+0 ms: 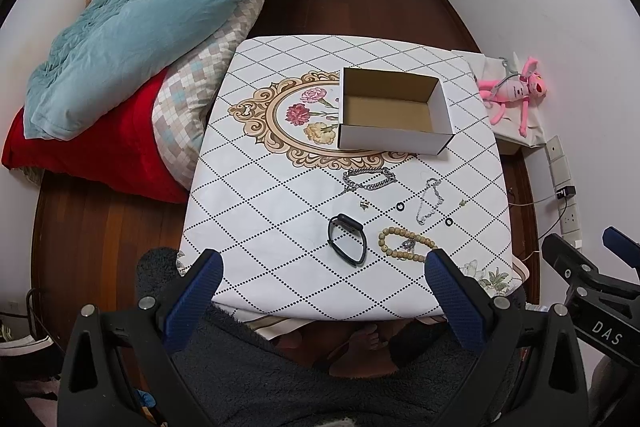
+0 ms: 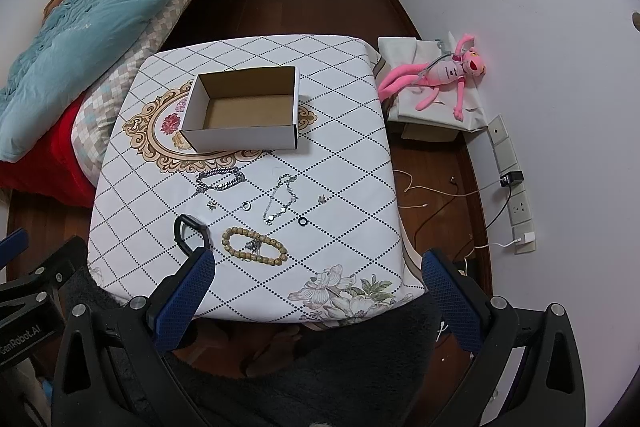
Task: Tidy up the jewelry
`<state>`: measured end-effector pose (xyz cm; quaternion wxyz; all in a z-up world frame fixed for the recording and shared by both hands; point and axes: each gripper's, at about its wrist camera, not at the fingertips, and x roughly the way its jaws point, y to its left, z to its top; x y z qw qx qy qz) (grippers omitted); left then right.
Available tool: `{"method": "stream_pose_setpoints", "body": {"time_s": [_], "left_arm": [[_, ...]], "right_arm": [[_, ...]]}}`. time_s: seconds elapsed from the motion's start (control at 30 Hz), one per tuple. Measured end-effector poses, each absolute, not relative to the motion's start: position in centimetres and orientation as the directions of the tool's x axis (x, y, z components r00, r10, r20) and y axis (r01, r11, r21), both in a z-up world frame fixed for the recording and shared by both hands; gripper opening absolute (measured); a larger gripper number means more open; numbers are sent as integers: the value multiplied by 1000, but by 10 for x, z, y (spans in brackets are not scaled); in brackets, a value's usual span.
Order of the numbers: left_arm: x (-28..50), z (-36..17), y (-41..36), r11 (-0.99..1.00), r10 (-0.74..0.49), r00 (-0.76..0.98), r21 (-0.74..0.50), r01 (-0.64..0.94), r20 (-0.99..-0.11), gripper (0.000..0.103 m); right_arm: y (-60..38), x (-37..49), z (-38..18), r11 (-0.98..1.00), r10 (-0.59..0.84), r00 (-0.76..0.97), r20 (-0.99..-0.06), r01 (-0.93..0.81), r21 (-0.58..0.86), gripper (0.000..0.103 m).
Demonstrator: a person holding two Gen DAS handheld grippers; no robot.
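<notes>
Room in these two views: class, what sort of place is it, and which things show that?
Most likely a bedroom at home: a bed piled with a blue quilt, a pink plush toy by the wall, and a small cloth-covered table.

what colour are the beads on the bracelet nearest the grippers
Tan, wood-like beads; the right wrist view shows them best.

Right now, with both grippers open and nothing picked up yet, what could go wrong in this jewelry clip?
1. The two black rings and small studs lie flat on the tablecloth; wide pads may slip off or flick them away.
2. A charm rests inside the bead bracelet, so one grasp may drag both.
3. The thin chain lies loosely looped and may snag or dangle outside the empty box.
</notes>
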<state>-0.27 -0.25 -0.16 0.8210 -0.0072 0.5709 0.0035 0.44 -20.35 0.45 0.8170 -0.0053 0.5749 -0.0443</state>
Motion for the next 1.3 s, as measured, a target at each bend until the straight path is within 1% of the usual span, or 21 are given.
{"method": "stream_pose_setpoints", "body": {"time_s": [1.3], "left_arm": [[-3,7,-11,1000,-8,358,-11,-7,-934,103]], "right_arm": [[-212,3,19,996,-84,340,-937,67,-65,103]]}}
